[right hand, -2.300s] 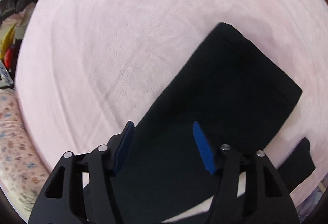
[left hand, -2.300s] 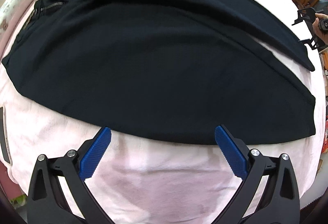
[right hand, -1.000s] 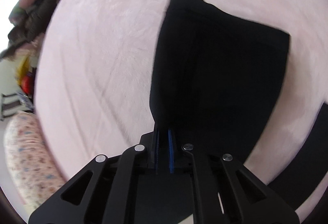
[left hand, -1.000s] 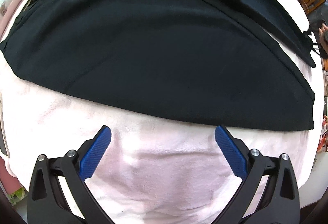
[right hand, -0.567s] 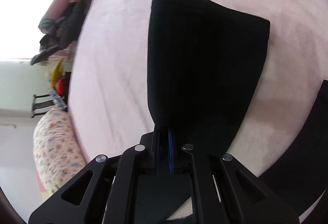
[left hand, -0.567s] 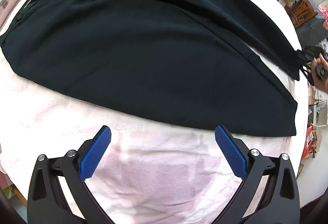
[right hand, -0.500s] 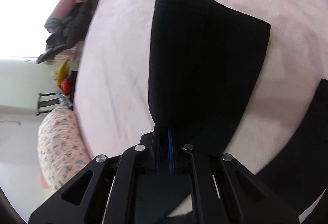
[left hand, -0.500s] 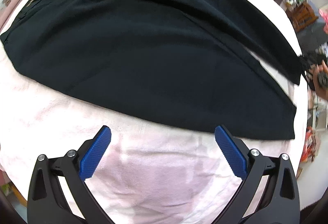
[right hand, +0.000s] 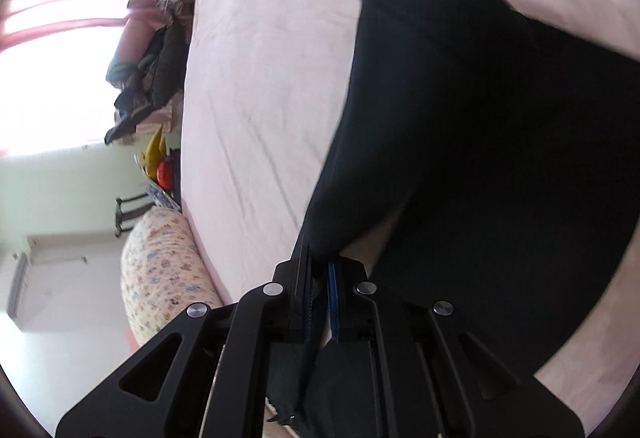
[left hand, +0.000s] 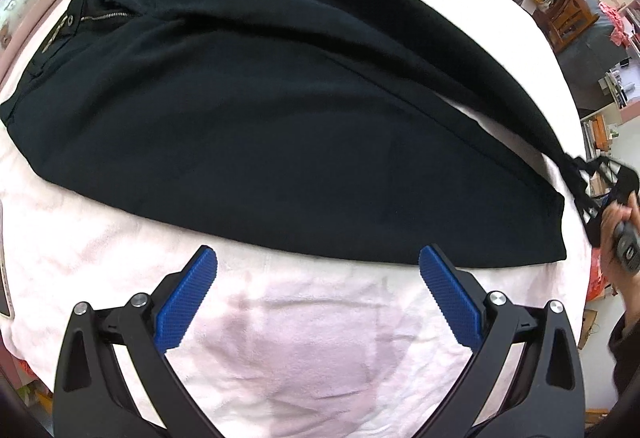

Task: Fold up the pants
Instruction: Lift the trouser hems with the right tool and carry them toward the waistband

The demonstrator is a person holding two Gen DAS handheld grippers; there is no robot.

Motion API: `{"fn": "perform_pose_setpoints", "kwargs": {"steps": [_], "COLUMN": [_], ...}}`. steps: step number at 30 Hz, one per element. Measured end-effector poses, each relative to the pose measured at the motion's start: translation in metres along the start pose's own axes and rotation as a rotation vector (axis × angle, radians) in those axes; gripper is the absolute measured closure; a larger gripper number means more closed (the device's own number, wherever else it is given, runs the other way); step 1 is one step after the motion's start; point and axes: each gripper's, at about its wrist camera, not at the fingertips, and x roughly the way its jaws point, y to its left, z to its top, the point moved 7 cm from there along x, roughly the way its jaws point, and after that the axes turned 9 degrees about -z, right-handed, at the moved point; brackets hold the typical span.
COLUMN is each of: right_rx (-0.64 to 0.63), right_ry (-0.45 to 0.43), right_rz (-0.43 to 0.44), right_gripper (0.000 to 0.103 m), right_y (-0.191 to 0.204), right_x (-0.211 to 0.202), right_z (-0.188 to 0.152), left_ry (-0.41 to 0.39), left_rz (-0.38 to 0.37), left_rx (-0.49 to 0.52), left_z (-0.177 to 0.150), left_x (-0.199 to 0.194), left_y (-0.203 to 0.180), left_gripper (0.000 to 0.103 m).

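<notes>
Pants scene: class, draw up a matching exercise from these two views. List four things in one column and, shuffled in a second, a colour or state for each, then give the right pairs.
Things:
1. pants
2. left gripper
3. right gripper
4. blanket

States:
A. open, holding nothing
B. pink, spread under the cloth
C. black, laid out with zipper showing
D. shut on a trouser leg end

Pairs: 1-C, 2-A, 3-D, 4-B

A pink blanket (left hand: 304,350) covers the bed, with a floral pillow (right hand: 160,278) at its edge.
</notes>
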Motion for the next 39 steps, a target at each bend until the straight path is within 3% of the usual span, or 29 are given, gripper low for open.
{"fn": "perform_pose_setpoints", "kwargs": {"steps": [7,18,21,24,28,32,35,39], "right_rx": [0.077,0.015,0.041,0.103,0.106,0.118,0.141,0.052], "right_ry": [0.0,-0.029,-0.015,0.037,0.038,0.066,0.036,-0.011], "right_rz": [0.022,0.004,-0.053,-0.18,-0.195,-0.194,-0.211,-0.231], "right_gripper": [0.096,0.097,0.097,0.096,0.095,0.083,0.06,0.057], "right_y": [-0.015,-0.011,-0.023,-0.054,-0.051,-0.046,-0.051,-0.035], "right_x": [0.001,-0.022,-0.007,0.025,0.036,0.03,0.014,-0.005], "right_z": [-0.017,-0.024,-0.02,-0.017,-0.01,-0.005,-0.004,-0.022], "left_ry": [0.03,0.03,0.022,0.013,0.003,0.005,0.0,-0.012], "left_rz": [-0.043,-0.037,-0.032,-0.019,-0.008,-0.016,-0.031,-0.048], "left_rx": [0.014,0.017,0.016,0.017,0.036,0.033,0.014,0.012], "left_z": [0.002,-0.001,-0.001,-0.002,-0.001,0.001,0.003,0.007], "left_x": [-0.003,-0.007,-0.005,-0.005,-0.006,-0.008,-0.009,-0.011], "left_y": [-0.004,-0.004,-0.009,-0.009,-0.008,-0.002,0.006,0.014], "left_gripper": [0.002,0.002,0.002,0.002,0.002,0.002,0.002,0.002]}}
